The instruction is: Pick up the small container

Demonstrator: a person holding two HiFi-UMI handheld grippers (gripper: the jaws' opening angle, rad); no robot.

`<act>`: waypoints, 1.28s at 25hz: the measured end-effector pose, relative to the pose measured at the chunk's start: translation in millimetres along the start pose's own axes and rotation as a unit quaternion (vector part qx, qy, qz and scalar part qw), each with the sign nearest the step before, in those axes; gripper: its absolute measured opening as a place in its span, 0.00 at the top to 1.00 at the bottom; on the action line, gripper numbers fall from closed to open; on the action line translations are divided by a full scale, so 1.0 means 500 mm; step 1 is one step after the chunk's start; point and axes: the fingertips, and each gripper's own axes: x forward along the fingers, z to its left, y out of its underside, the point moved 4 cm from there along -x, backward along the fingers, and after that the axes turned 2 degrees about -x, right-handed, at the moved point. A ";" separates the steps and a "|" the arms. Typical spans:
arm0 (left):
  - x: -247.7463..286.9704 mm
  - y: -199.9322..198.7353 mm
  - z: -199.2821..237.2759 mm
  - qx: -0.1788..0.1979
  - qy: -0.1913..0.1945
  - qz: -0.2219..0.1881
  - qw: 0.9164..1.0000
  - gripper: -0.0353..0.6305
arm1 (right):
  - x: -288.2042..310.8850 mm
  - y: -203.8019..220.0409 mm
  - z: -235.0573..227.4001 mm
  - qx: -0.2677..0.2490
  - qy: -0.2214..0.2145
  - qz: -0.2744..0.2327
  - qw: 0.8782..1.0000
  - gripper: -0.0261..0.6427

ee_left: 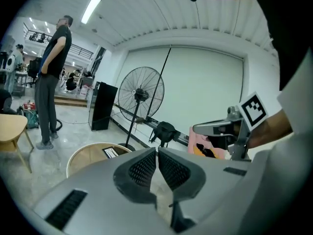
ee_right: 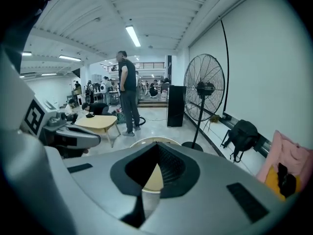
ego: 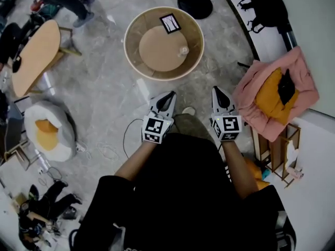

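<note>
Head view: left tongs [ego: 170, 95], right tongs [ego: 216, 90] closed, empty; small container [ego: 183, 50] on round table [ego: 132, 42] before fan base [ego: 194, 4].

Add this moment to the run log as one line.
phase: pre-grasp | left claw: shut, empty | right claw: shut, empty | small container: on round table, untouched

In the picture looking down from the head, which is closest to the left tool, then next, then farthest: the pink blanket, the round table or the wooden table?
1. The round table, right in front of the left tool.
2. The pink blanket, off to the right.
3. The wooden table, far over on the left.
</note>
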 end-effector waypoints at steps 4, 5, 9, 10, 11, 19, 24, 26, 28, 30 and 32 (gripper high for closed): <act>0.054 0.037 0.037 -0.008 0.019 0.022 1.000 0.90 | 0.035 0.006 0.020 0.010 0.005 0.009 1.000 0.93; 0.072 0.042 0.048 -0.001 0.024 0.024 0.999 0.90 | 0.047 0.007 0.025 0.012 0.006 0.009 1.000 0.93; 0.159 0.057 0.096 0.025 0.035 0.021 0.999 0.90 | 0.101 0.030 0.022 0.020 0.009 0.016 1.000 0.93; 0.183 0.068 0.105 0.029 0.041 0.024 0.998 0.88 | 0.112 0.043 0.016 0.028 0.011 0.020 0.999 0.93; 0.210 0.082 0.115 0.032 0.049 0.033 0.998 0.81 | 0.122 0.057 0.010 0.038 0.013 0.026 0.999 0.93; 0.448 0.201 0.184 0.074 0.095 0.084 0.989 0.57 | 0.228 0.109 -0.040 0.054 -0.008 0.023 0.998 0.93; 0.551 0.273 0.256 0.088 0.060 0.092 0.990 0.51 | 0.313 0.200 -0.077 0.074 -0.016 0.030 0.997 0.93; 0.585 0.301 0.283 0.090 0.047 0.090 0.991 0.49 | 0.342 0.240 -0.085 0.073 -0.022 0.035 0.996 0.93; 0.614 0.329 0.304 0.087 0.037 0.087 0.992 0.48 | 0.363 0.278 -0.092 0.072 -0.028 0.039 0.996 0.93; 0.640 0.354 0.317 0.088 0.030 0.086 0.992 0.48 | 0.378 0.314 -0.098 0.075 -0.033 0.042 0.996 0.93; 0.664 0.378 0.327 0.091 0.025 0.089 0.992 0.47 | 0.387 0.348 -0.103 0.082 -0.035 0.045 0.995 0.93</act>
